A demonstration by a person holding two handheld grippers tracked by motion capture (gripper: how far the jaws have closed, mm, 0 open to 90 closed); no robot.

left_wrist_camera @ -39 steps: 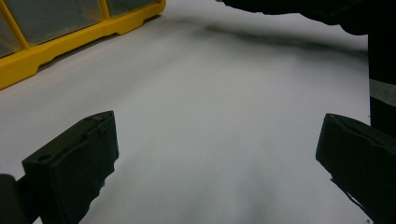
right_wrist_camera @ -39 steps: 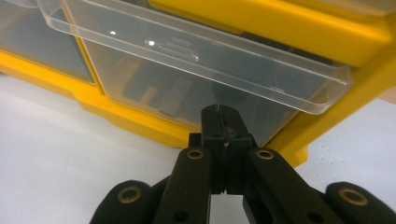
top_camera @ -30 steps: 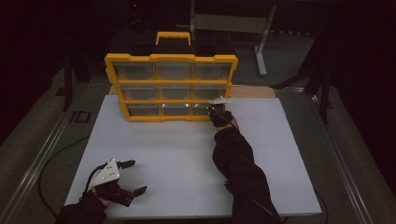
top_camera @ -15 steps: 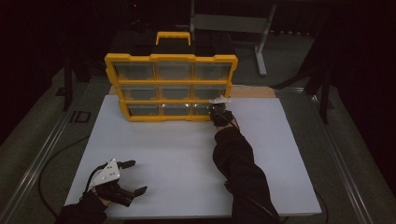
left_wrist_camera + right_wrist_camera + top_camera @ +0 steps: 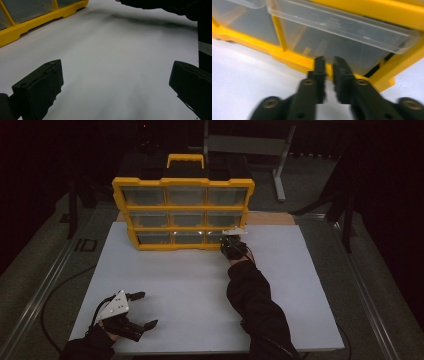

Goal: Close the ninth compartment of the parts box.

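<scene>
Dim room, dark floor around a plain matte white table [image 5: 165, 275]. Down at its near-left corner the left gripper [image 5: 142, 310] sits with jaws spread wide, holding nothing. At the far edge stands a yellow plastic drawer cabinet [image 5: 183, 213] with clear drawers; the right gripper [image 5: 329, 65], jaws nearly together, noses at its bottom-right drawer [image 5: 337, 50]. No readable labels.

One yellow drawer cabinet [image 5: 183, 212] on the white table [image 5: 190, 285], and it carries nine clear drawers, three rows of three, with a single yellow carry handle [image 5: 185, 159] on top. Two grippers in play: the left gripper [image 5: 141, 310] and the right gripper [image 5: 231, 241]. One metal stand [image 5: 250, 145] behind.
</scene>
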